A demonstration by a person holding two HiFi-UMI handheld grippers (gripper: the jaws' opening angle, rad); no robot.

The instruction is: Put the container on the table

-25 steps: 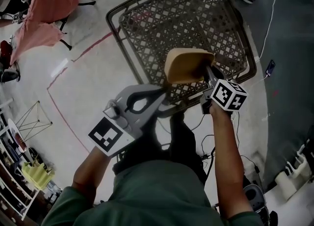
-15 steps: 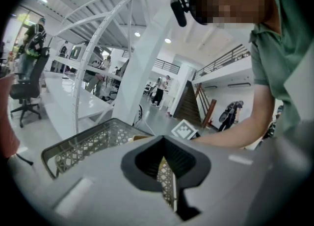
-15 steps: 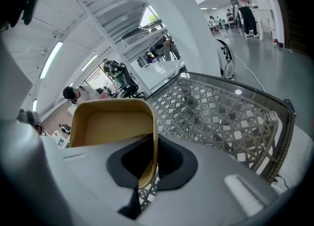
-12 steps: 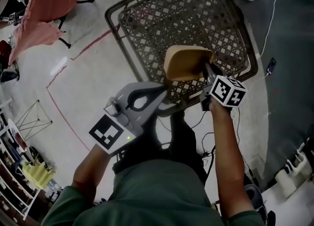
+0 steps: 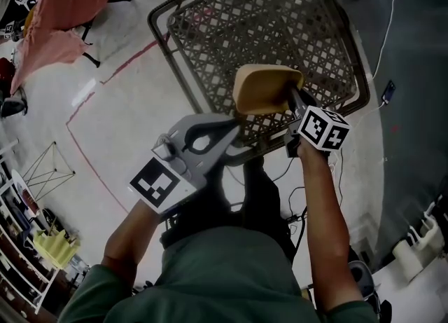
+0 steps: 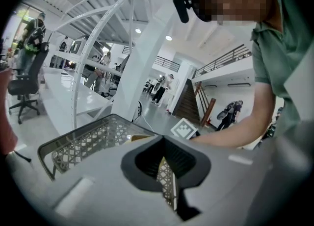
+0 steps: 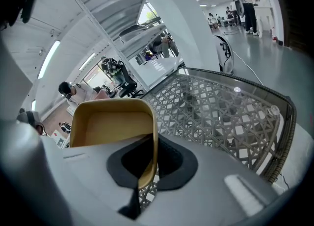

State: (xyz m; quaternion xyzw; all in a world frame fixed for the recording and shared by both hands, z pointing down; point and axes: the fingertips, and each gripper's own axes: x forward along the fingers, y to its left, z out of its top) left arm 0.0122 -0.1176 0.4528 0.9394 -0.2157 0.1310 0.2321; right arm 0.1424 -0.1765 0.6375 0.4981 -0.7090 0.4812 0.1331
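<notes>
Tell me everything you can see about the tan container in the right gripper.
The container is a tan, smooth, plastic-looking tub with rounded corners and an open top, and it is empty inside. The right hand-held gripper is clamped on one side wall and holds it in the air over the lattice-patterned table. Nothing else appears to touch it.

The right gripper point(image 5: 292, 99) clamps the tan container point(image 5: 264, 89) over the lattice table point(image 5: 210, 27); the left gripper point(image 5: 233, 127) hovers at its seven o'clock.

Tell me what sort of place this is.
Likely a big open indoor hall used as a workspace: polished floor with a trailing cable, an office chair, and a staircase up to a railed upper level.
</notes>
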